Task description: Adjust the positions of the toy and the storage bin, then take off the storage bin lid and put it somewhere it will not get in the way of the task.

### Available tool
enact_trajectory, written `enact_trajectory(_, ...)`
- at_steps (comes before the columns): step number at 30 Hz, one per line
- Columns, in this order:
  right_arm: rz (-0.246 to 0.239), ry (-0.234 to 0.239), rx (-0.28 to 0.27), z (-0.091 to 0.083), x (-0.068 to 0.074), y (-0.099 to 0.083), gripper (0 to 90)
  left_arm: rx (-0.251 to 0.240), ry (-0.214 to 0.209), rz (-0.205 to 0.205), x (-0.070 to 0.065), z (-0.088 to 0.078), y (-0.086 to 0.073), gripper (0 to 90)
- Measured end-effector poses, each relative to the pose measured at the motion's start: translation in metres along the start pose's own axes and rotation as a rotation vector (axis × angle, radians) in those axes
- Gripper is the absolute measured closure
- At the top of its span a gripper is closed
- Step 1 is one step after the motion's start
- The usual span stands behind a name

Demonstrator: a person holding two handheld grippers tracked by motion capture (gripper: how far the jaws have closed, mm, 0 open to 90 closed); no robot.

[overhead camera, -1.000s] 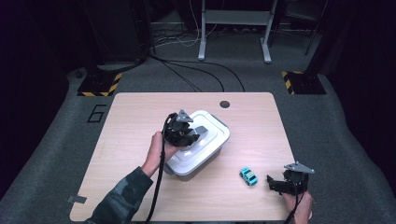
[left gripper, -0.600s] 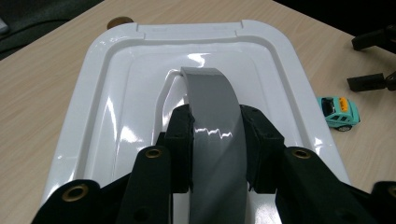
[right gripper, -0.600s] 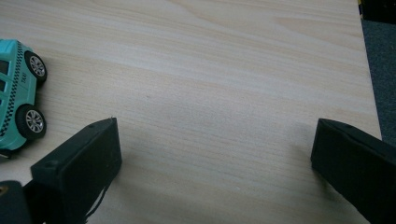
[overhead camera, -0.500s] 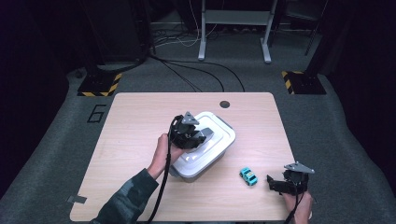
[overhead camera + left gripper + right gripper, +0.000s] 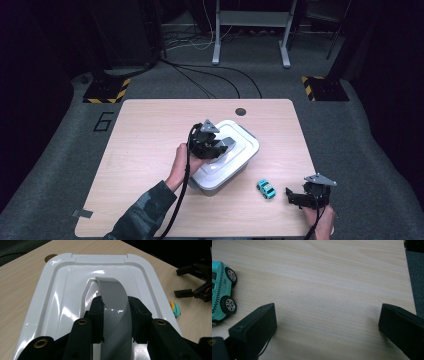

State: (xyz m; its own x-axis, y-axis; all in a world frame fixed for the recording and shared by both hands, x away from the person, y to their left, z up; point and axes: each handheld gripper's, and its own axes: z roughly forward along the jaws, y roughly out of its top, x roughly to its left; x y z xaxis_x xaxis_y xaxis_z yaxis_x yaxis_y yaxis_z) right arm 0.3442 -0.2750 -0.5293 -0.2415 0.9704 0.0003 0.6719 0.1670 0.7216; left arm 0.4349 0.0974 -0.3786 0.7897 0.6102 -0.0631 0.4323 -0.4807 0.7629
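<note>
At desk centre the left gripper [image 5: 115,315] is clamped across the grey handle [image 5: 113,300] running lengthwise along the white box lid [image 5: 235,147], while the right gripper [image 5: 296,196], jaws apart, rests near the teal toy car [image 5: 267,188]

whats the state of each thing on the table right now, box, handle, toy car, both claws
box: white, lid on, resting on the table
lid handle: grey, raised, clamped between the left claw's jaws
left claw: shut on the lid handle
right claw: open, nothing between its jaws, low over bare wood
toy car: teal, on its wheels, free, between the box and the right claw
</note>
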Motion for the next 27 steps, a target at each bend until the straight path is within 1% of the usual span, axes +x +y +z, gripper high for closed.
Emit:
enact_trajectory(2, 0.000, 0.000, -0.001, 0.000, 0.000, 0.000, 1.1, -0.003, 0.002, 0.002, 0.000, 0.001, 0.000, 66.8)
enact_trajectory(5, 0.000, 0.000, 0.000, 0.000, 0.000, 0.000, 1.1, 0.008, 0.006, 0.013, 0.000, 0.000, 0.001, 66.7)
enact_trajectory(6, 0.000, 0.000, 0.000, 0.000, 0.000, 0.000, 1.1, 0.015, 0.014, 0.020, -0.001, 0.000, 0.002, 66.7)
enact_trajectory(7, 0.000, 0.000, 0.000, 0.000, 0.000, 0.000, 1.1, 0.015, 0.014, 0.020, -0.001, 0.000, 0.002, 66.7)
enact_trajectory(9, 0.000, 0.000, 0.000, 0.000, 0.000, 0.000, 1.2, 0.013, 0.023, 0.032, -0.002, 0.000, 0.002, 66.7)
enact_trajectory(13, 0.001, 0.003, -0.001, 0.000, 0.000, 0.000, 1.4, 0.017, 0.020, 0.036, -0.002, 0.000, 0.003, 66.7)
enact_trajectory(15, 0.001, 0.003, 0.000, 0.000, 0.000, 0.000, 1.5, 0.010, 0.022, 0.032, -0.002, 0.000, 0.003, 66.7)
enact_trajectory(17, 0.000, 0.003, -0.001, 0.000, 0.000, 0.000, 1.5, 0.007, 0.021, 0.040, -0.002, -0.003, 0.005, 66.7)
enact_trajectory(18, 0.000, 0.002, -0.001, 0.000, 0.000, 0.000, 1.5, -0.007, 0.023, 0.040, -0.003, -0.006, 0.006, 66.7)
enact_trajectory(19, 0.000, 0.002, -0.001, 0.000, 0.000, 0.000, 1.5, -0.007, 0.023, 0.040, -0.003, -0.006, 0.006, 66.8)
enact_trajectory(24, 0.000, 0.001, -0.001, 0.000, 0.000, 0.000, 1.5, -0.028, 0.028, 0.051, -0.002, -0.017, 0.011, 66.7)
enact_trajectory(27, 0.000, 0.001, -0.001, 0.000, 0.000, 0.000, 1.5, -0.036, 0.029, 0.045, -0.001, -0.021, 0.012, 66.7)
